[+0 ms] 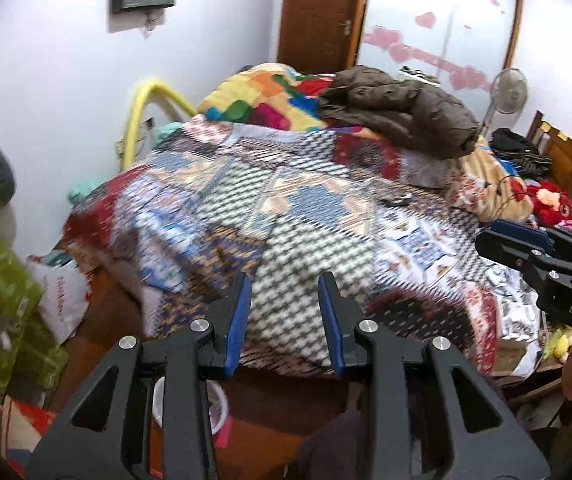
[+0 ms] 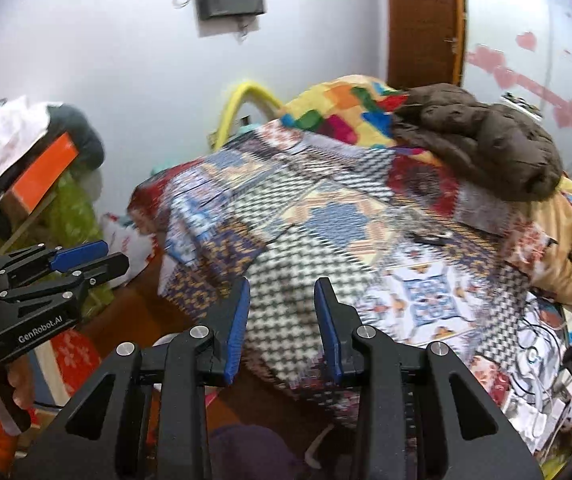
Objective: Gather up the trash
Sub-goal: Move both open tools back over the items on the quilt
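Left gripper (image 1: 284,300) and right gripper (image 2: 282,306), each partly open and empty, hang above the patchwork-quilted bed (image 1: 286,208); no trash is clearly identifiable, so this is judged a search step, the next move requiring a chosen target.

The bed is covered by a patchwork quilt (image 1: 286,216) in houndstooth black-and-white, blue, red and tan. At its far edge, a blanket (image 1: 262,100) of bright coloured blocks and a brown jacket (image 1: 402,112) are seen. Both tools (image 1: 284,300) (image 2: 282,304) are black with blue pads.
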Demonstrator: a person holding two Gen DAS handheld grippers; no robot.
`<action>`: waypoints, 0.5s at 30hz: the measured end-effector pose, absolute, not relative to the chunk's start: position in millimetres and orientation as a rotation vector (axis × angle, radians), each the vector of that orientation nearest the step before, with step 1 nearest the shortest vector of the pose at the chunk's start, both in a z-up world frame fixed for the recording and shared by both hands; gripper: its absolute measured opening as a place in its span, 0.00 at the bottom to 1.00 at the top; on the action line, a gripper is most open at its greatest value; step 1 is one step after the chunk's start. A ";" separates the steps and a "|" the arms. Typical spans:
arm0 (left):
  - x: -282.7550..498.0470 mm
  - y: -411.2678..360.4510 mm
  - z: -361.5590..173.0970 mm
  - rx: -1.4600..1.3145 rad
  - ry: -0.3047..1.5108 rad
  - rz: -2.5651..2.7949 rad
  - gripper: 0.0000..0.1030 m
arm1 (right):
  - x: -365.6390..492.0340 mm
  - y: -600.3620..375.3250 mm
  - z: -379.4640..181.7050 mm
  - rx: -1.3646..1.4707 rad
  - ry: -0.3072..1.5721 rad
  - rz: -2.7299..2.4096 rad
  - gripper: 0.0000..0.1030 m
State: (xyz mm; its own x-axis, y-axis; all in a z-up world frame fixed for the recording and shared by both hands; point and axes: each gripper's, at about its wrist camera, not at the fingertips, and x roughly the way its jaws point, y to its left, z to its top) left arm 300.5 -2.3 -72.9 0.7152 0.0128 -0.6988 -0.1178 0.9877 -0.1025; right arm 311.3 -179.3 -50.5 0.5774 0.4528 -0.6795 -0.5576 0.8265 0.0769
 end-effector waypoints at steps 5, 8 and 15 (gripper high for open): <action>337.8 -28.2 -71.9 -0.099 0.771 0.027 0.32 | 339.1 -215.6 -54.4 -0.132 0.740 0.498 0.30; 360.1 -43.6 -77.7 -0.078 0.783 -0.002 0.32 | 359.1 -237.0 -62.4 -0.113 0.760 0.448 0.30; 418.5 -69.1 -106.8 -0.063 0.839 -0.063 0.32 | 407.7 -276.8 -99.2 -0.060 0.849 0.349 0.30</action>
State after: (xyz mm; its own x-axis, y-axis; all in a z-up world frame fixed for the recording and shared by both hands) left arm 418.5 -69.1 -106.8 0.6665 -0.0805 -0.7411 0.0304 0.9963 -0.0809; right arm 407.7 -276.8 -99.2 0.6078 0.2782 -0.7437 -0.3258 0.9415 0.0859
